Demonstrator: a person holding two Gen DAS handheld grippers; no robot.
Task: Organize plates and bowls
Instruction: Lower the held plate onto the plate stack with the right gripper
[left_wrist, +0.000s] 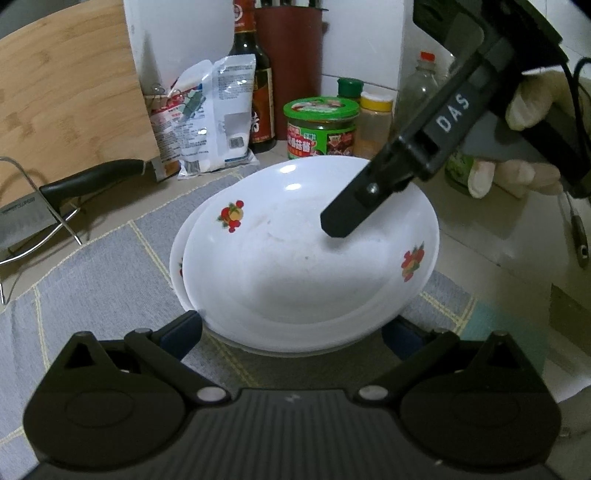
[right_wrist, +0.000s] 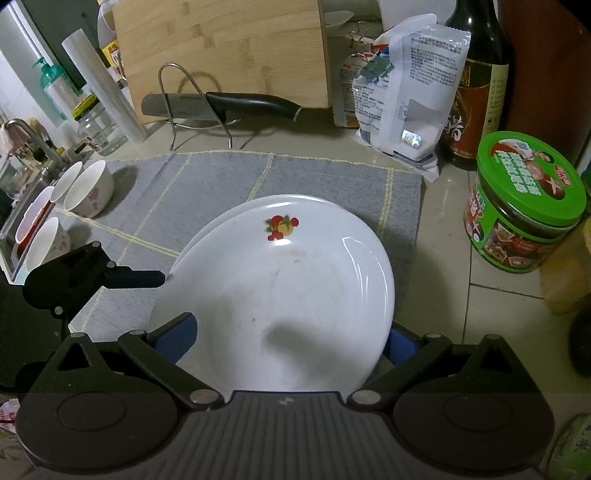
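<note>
While the left gripper (left_wrist: 291, 332) stood open astride the near rim of the top plate (left_wrist: 310, 254), the right gripper (right_wrist: 288, 339) straddled it too, also open. Stacking looked nearly done: two plates sat nested on the grey mat (right_wrist: 207, 177) on the counter (right_wrist: 491, 299). Next, probably, squaring the offset pair. Three bowls (right_wrist: 88, 188) waited far left.
</note>
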